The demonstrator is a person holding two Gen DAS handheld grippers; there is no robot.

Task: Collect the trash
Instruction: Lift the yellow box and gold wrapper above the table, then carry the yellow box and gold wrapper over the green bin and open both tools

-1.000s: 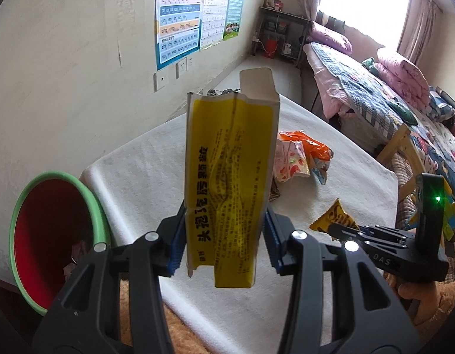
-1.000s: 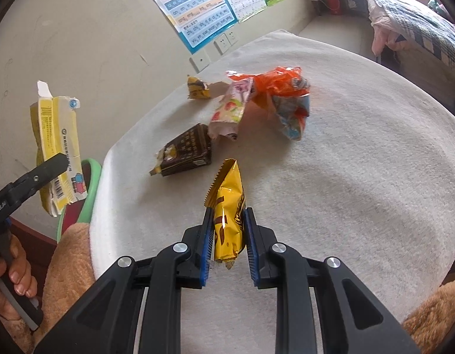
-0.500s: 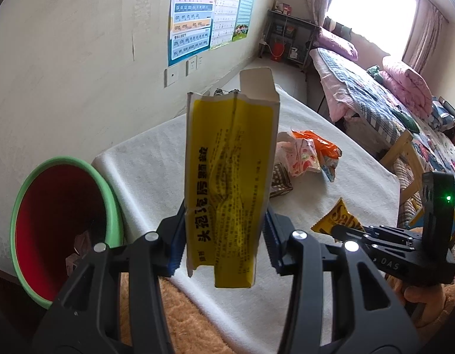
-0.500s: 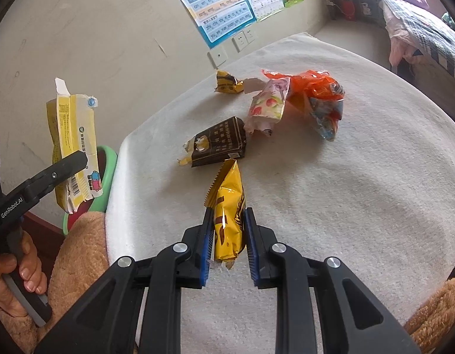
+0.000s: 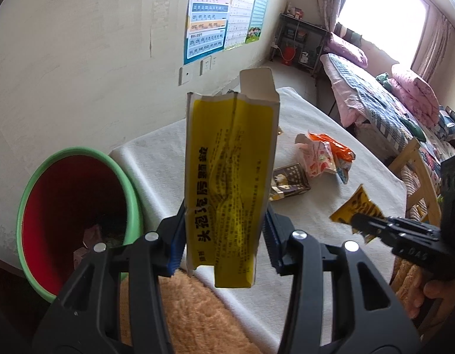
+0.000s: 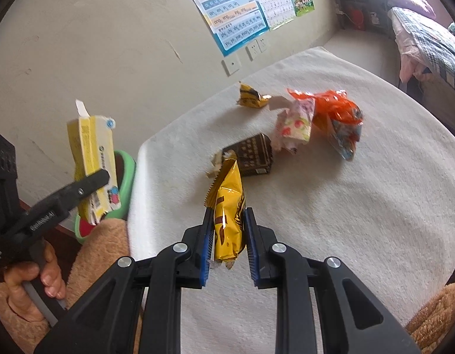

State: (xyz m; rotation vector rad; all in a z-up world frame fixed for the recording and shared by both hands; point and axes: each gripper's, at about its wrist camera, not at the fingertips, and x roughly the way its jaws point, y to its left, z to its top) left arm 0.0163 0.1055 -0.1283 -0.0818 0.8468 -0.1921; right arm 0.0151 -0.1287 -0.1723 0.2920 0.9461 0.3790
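Nearest us, our left claw (image 5: pixel 224 236) pinches a flattened yellow box (image 5: pixel 230 177) upright, beside the red bin (image 5: pixel 80 203) with the green rim; what lies at the bin's bottom is too dark to make out. Our right claw (image 6: pixel 229 236) is pressed on a yellow snack packet (image 6: pixel 229 215) above the desk (image 6: pixel 360 221). Farther off lie a brown packet (image 6: pixel 255 155), a pink wrapper (image 6: pixel 295 124), an orange wrapper (image 6: pixel 333 109) and a small yellow wrapper (image 6: pixel 251 97). The yellow box hides part of the desk behind it.
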